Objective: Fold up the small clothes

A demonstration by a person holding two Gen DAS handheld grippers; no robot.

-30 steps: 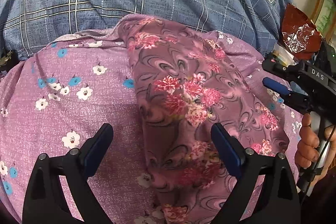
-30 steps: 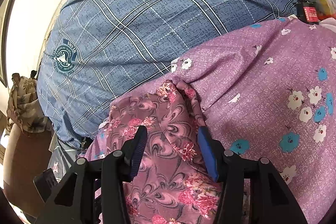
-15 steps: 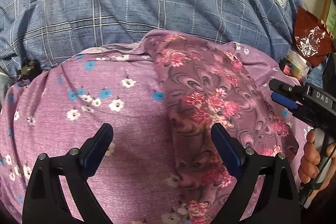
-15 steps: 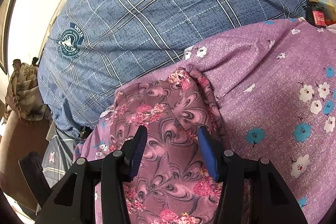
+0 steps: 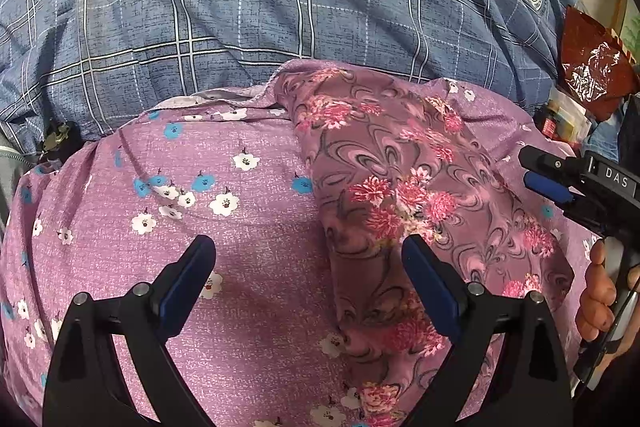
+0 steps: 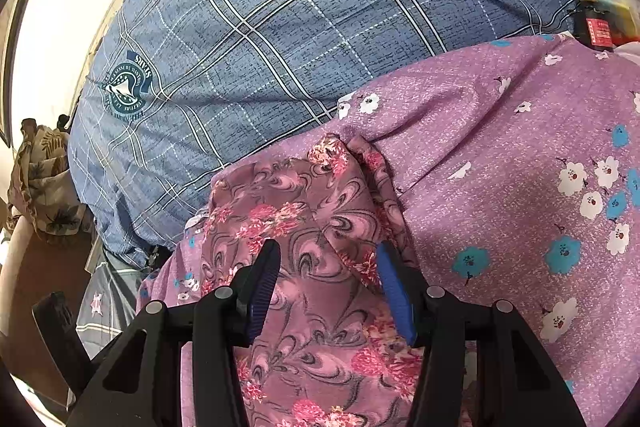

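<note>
Left claw [image 5: 306, 269] wide, empty, view slid toward lilac garment [image 5: 224, 227]. Right claw [image 6: 326, 281] half-open astride swirl-print garment [image 6: 304, 211], probably not gripping. Fold not started.

A blue plaid bedcover [image 5: 280, 7] carries the lilac flowered cloth [image 5: 240, 227], directly on it.

Soft, even daylight-ish light, decent sharpness, heavy fisheye

Nothing harsh here: only a faint shadow falls on the purple floral cloth [image 5: 248, 267] between the left gripper [image 5: 308, 263] fingers, plus glare on the crinkly red foil packet [image 5: 592, 67] far right and a blown-out white wall [image 6: 80, 7] on the left of the right wrist view. Corners go black and plaid lines bow hard toward the edges.
</note>
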